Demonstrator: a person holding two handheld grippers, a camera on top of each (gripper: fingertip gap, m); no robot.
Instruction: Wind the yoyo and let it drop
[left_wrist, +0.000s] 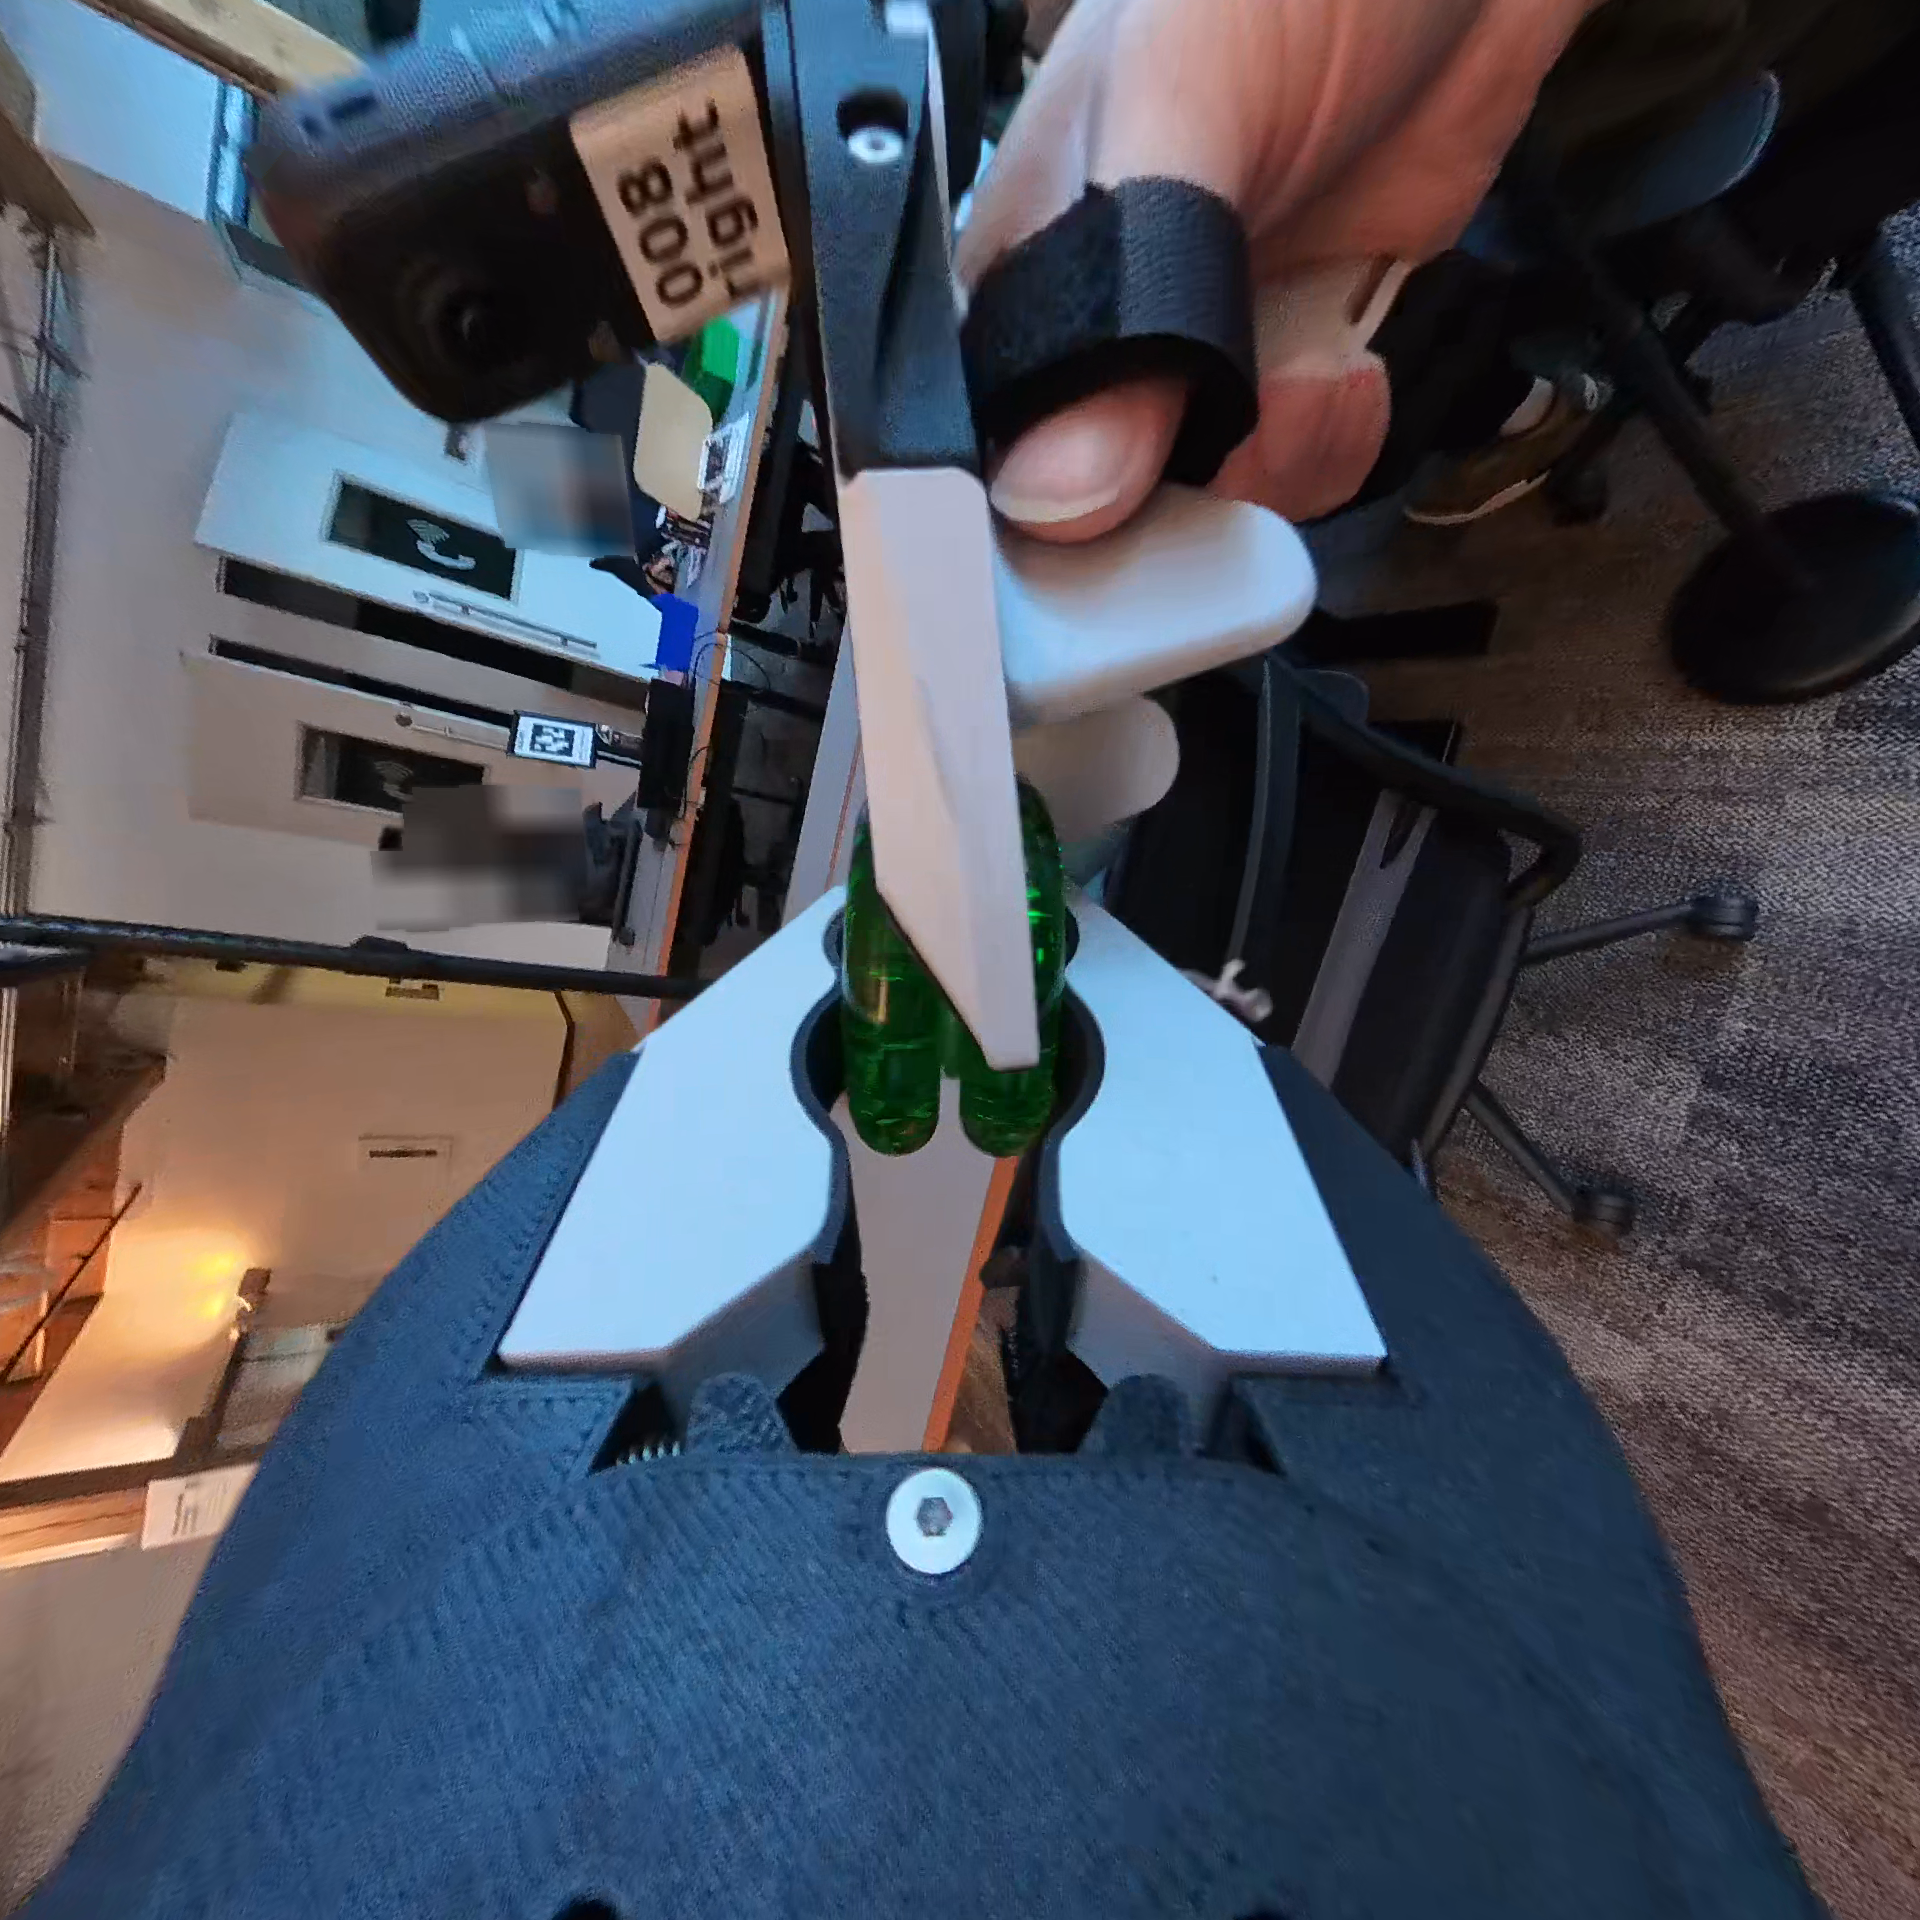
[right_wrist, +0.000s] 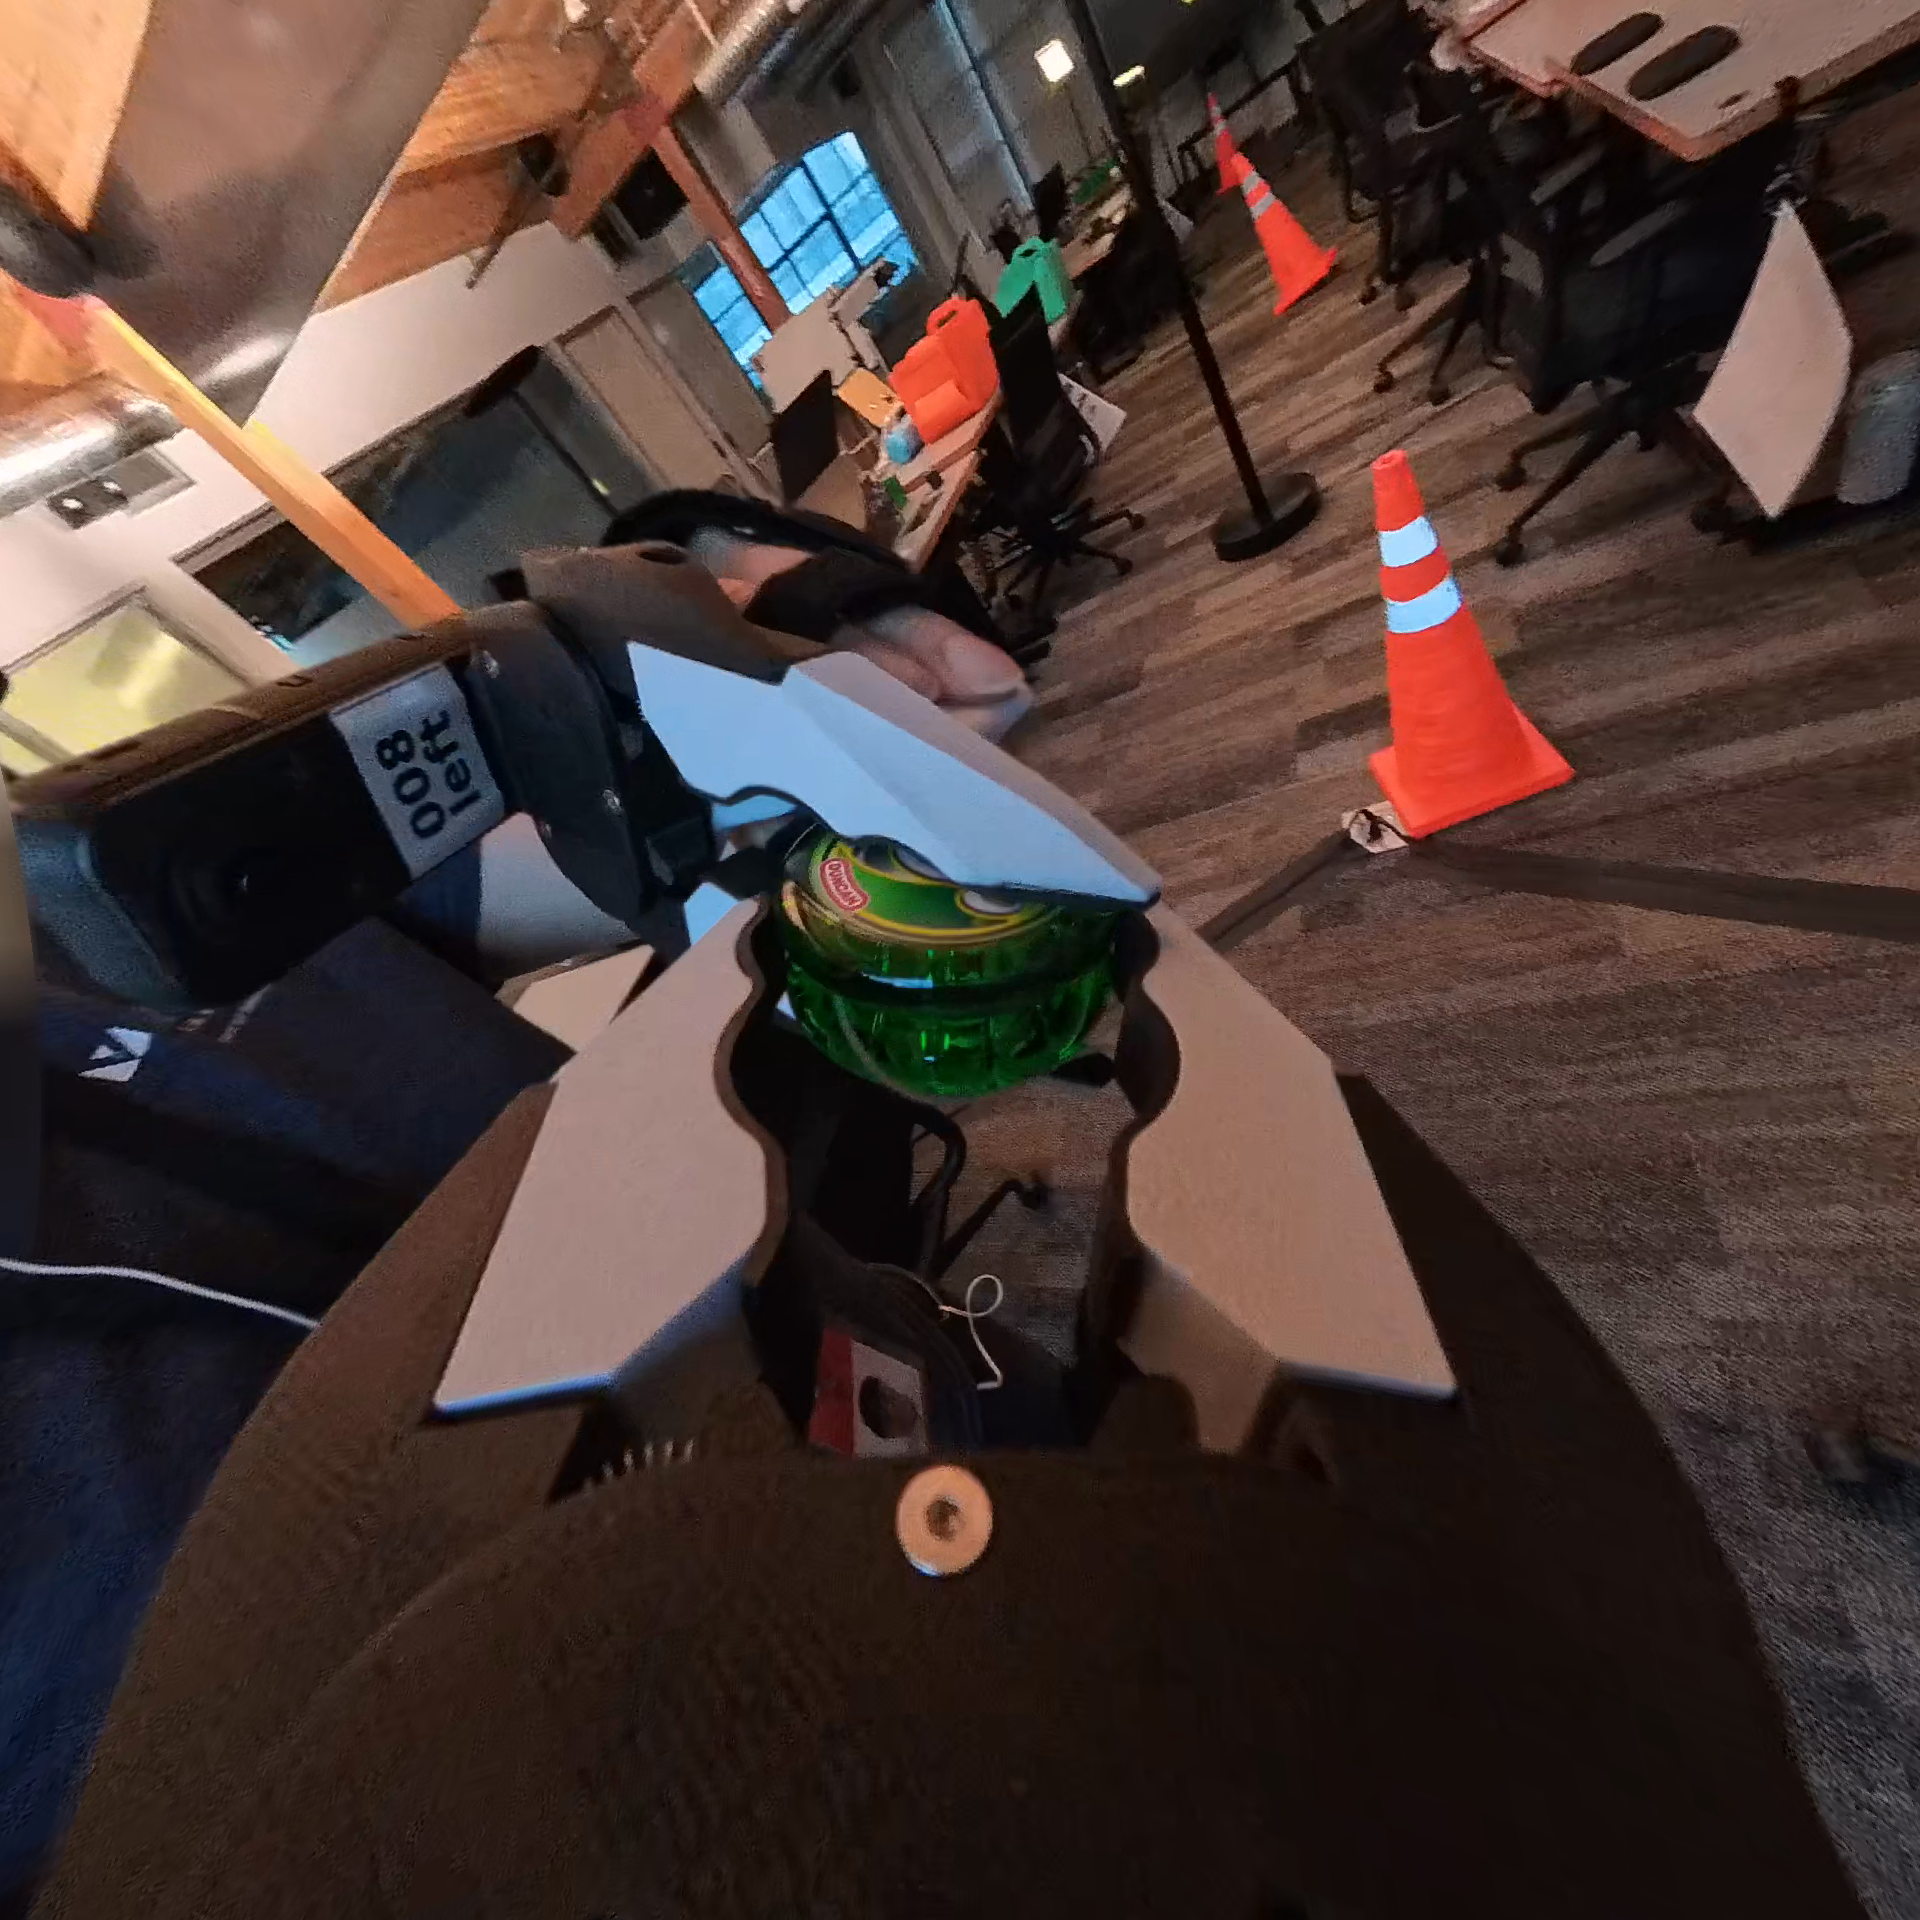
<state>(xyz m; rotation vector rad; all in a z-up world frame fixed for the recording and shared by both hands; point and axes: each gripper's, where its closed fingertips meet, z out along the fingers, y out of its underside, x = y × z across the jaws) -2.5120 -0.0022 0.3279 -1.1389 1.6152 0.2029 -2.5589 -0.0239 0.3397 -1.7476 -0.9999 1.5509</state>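
A translucent green yoyo (left_wrist: 894, 1049) hangs in the air between both grippers. In the left wrist view it is edge-on, and my left gripper (left_wrist: 951, 935) is shut on its two faces. The right gripper's grey finger (left_wrist: 935, 790) comes down from above across the rim. In the right wrist view the yoyo (right_wrist: 935, 997) shows its labelled top face, and my right gripper (right_wrist: 945, 935) is shut on its rim. The left gripper's finger (right_wrist: 883, 769) lies over that face. A white string loop (right_wrist: 982, 1314) dangles below; its path to the yoyo is hidden.
A person's hand (left_wrist: 1278, 156) with a black strap holds the right gripper. Two orange cones (right_wrist: 1444, 675) (right_wrist: 1288, 239) and a black post on a round base (right_wrist: 1262, 509) stand on the carpet. Office chairs (left_wrist: 1382, 914) and desks (right_wrist: 935, 468) are around. Across from one pair of fingers to the other is roughly 4 centimeters.
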